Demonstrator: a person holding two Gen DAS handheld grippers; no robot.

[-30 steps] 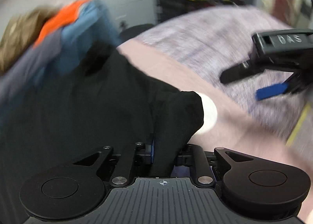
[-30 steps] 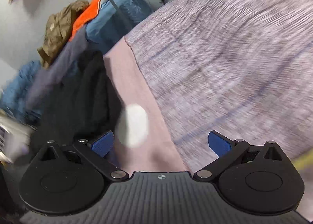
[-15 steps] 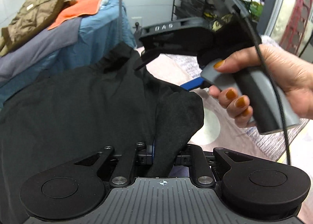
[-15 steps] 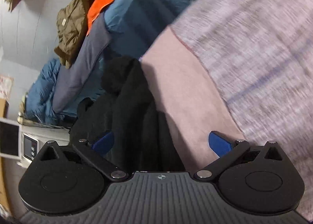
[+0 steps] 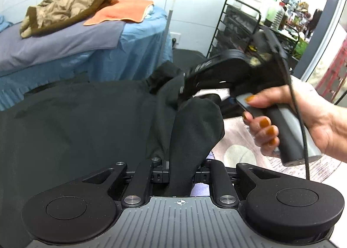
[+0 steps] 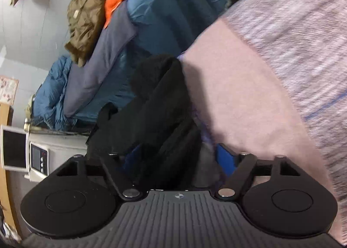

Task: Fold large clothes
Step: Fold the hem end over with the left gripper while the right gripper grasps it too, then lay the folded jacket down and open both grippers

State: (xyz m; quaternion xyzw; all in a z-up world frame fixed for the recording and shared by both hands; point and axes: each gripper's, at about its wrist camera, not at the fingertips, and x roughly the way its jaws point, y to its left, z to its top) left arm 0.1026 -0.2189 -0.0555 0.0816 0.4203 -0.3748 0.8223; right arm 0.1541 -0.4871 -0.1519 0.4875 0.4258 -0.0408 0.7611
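The left gripper [image 5: 181, 177] is clamped on a bunched fold of the black garment [image 5: 76, 122], which rises straight up out of the closed fingers and spreads away to the left in a wide, fairly flat sheet. Just beyond that fold, and a little to its right, the right gripper [image 5: 190, 92], held in the right hand [image 5: 303, 118], reaches in sideways toward another bunch of the same cloth. In its own view the right gripper [image 6: 177, 157] has a thick twist of the garment [image 6: 156, 105] lying between its blue pads [image 6: 225, 157]; the jaws look partly drawn in around it, but I cannot tell whether they are pinching yet. The two grips are near each other on one edge, so the coming move likely turns on drawing them apart along that edge. The cloth hangs over a pink sheet [image 6: 238, 79] with a striped cover [image 6: 303, 31] to its right. Farther back stands a table under a blue cloth [image 5: 134, 53], with a brown jacket [image 5: 65, 5] and an orange towel [image 5: 121, 11] on top. There are no containers in use.
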